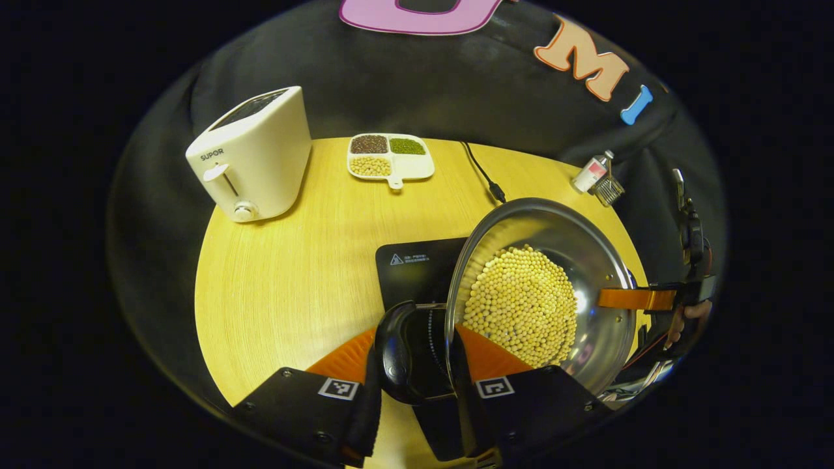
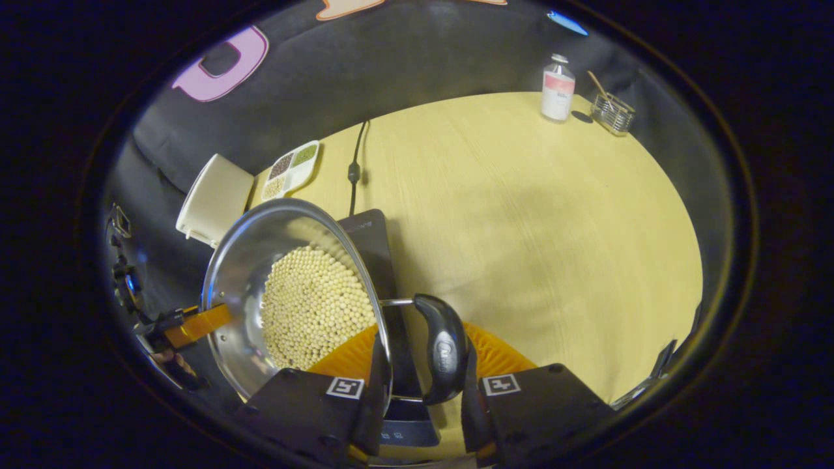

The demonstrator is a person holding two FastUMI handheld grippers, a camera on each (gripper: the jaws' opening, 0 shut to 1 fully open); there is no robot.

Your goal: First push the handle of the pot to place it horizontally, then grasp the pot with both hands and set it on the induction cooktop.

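Note:
A steel pot [image 1: 589,260] filled with pale yellow beans [image 1: 521,306] is held between both grippers over the black induction cooktop [image 1: 417,267]. My left gripper [image 1: 417,365] is shut on the pot's near black side handle [image 1: 397,348]. The right gripper [image 1: 651,298] clamps the far side of the pot. In the right gripper view, my right gripper [image 2: 423,378] is shut on the other black handle [image 2: 443,345] beside the pot [image 2: 241,260]. The cooktop [image 2: 371,241] lies partly under the pot, and the left gripper [image 2: 189,326] holds the opposite rim. Whether the pot touches the cooktop I cannot tell.
On the round wooden table [image 1: 293,260] stand a white toaster [image 1: 251,156], a divided dish of beans [image 1: 391,163], the cooktop's cable [image 1: 482,172], a small bottle [image 2: 558,88] and a small glass holder [image 2: 612,112]. Open tabletop [image 2: 534,215] lies to the right of the cooktop.

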